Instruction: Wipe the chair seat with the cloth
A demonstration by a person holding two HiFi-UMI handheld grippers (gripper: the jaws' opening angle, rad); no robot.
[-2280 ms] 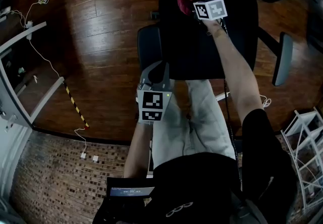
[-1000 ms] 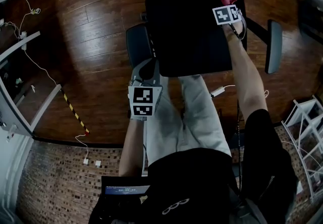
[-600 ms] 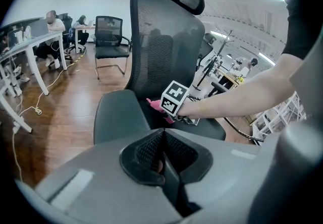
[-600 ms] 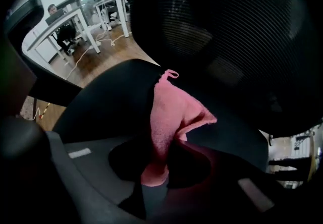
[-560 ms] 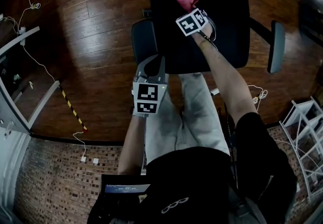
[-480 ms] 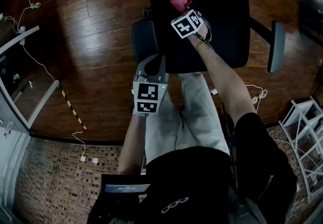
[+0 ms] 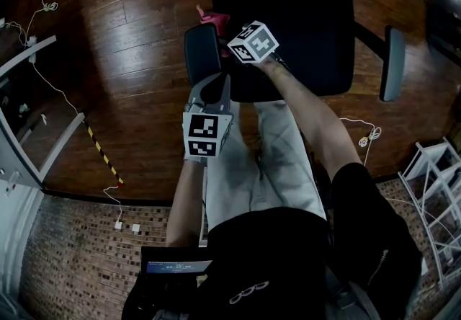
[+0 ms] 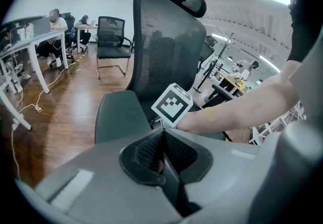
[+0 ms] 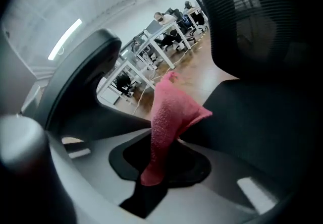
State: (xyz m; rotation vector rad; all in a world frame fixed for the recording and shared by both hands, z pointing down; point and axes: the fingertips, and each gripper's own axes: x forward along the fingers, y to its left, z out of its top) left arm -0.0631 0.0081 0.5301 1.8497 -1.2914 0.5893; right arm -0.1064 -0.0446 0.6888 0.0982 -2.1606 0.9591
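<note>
My right tool [image 9: 156,163] is pinching the pink cloth [image 9: 170,109] tight, and most of the cloth sticks out past the tips. From my head view, the cloth [image 7: 215,19] is at the left edge of the chair seat [image 7: 302,30], right by the left armrest [image 7: 202,52]. It looks like it is at the edge or a bit past it, not pressed flat on the seat. I cannot tell how much of the seat is clean, because the black seat shows no marks or wet spots. So I think the job is under way, and the middle, the right side and the back of the seat may need more wiping. My right arm is stretched far out and slants over the front left corner of the seat to get there. My left tool [image 8: 162,150] has its two sides pressed together with nothing in it. My left arm is bent and held low, and that tool [image 7: 212,95] points at the front left corner of the seat, near the armrest but not touching it.
</note>
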